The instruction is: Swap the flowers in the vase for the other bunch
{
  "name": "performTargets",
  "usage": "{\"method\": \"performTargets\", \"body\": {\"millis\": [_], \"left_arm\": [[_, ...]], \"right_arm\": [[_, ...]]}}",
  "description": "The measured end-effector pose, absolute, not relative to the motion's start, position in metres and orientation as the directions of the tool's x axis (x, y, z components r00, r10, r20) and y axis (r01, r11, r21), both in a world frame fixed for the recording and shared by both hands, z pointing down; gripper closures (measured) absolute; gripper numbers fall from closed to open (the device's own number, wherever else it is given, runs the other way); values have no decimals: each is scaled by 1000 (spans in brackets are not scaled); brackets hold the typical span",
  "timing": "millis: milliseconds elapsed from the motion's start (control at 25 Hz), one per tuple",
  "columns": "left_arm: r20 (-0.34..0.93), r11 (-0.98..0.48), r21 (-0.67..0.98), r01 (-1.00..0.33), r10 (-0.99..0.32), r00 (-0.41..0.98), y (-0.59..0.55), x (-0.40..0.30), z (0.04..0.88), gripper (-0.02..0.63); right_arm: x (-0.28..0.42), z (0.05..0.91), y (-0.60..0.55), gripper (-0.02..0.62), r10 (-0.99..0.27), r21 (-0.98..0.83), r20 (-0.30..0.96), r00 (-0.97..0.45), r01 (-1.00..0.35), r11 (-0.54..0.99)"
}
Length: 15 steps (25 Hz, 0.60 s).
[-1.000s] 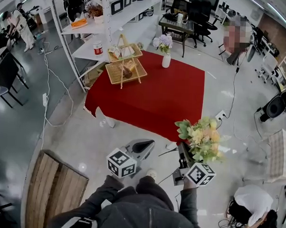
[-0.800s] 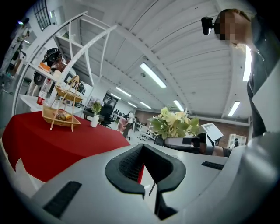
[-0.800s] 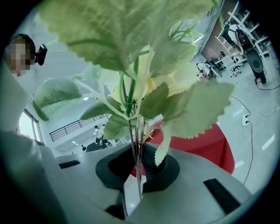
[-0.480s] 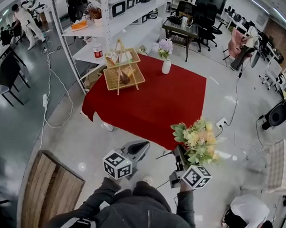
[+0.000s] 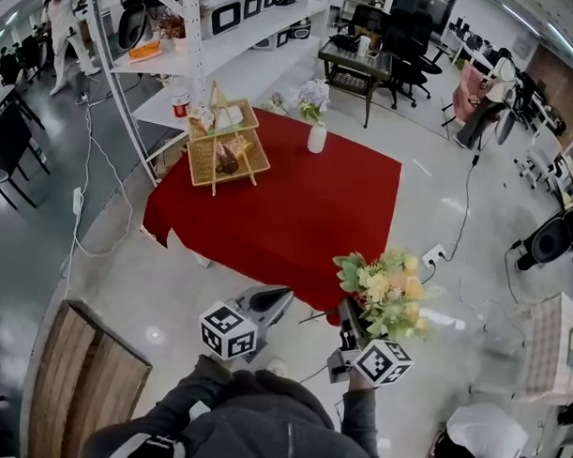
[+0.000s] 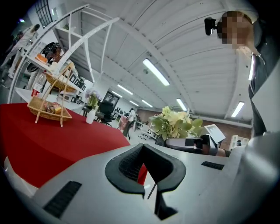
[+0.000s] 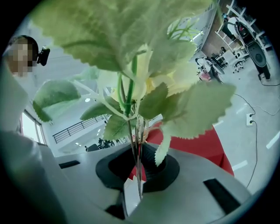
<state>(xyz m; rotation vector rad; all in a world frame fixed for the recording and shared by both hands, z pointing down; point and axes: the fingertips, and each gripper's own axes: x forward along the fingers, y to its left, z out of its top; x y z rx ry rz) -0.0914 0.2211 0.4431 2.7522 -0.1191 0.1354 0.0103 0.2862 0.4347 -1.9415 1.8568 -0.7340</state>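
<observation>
**Operator:** State of the right tongs (image 5: 347, 318)?

**Technician:** Closed on the thin stems of the yellow-green bunch (image 5: 386, 291). In the right gripper view, the stems run between the jaws of the right tongs (image 7: 138, 159). The leaves of the bunch (image 7: 131, 65) fill the upper field.

**Operator:** State of the left tongs (image 5: 280, 295)?

**Technician:** Closed, with nothing gripped. The left gripper view shows the jaws of the left tongs (image 6: 143, 153) pressed together. The bunch (image 6: 175, 122) is visible off to their right.

**Operator:** Location of the bunch?

**Technician:** It is held over the floor (image 5: 455, 239), just off the near corner of the table (image 5: 296, 214), blooms uppermost. The table carries a red cloth.

**Operator:** Location of the vase?

**Technician:** The white vase (image 5: 316, 137) stands upright on the far part of the table, close to the far edge. It holds pale lilac flowers (image 5: 312, 97). Both tongs are well apart from it. In the left gripper view, the vase (image 6: 90, 116) appears beyond the red surface (image 6: 43, 135).

**Operator:** Other items on the table?

**Technician:** A two-tier wicker stand (image 5: 224, 146) sits to the left of the vase, near it but not touching. A white shelf rack (image 5: 199, 42) stands behind the table.
</observation>
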Motion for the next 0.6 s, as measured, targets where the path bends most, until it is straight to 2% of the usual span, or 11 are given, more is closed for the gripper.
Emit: {"method": "performTargets", "body": {"millis": [600], "left_arm": [[97, -913, 391, -118, -87, 991, 209, -60, 447, 598]], "right_arm": [[41, 440, 263, 575, -990, -573, 135, -27, -817, -56]]}}
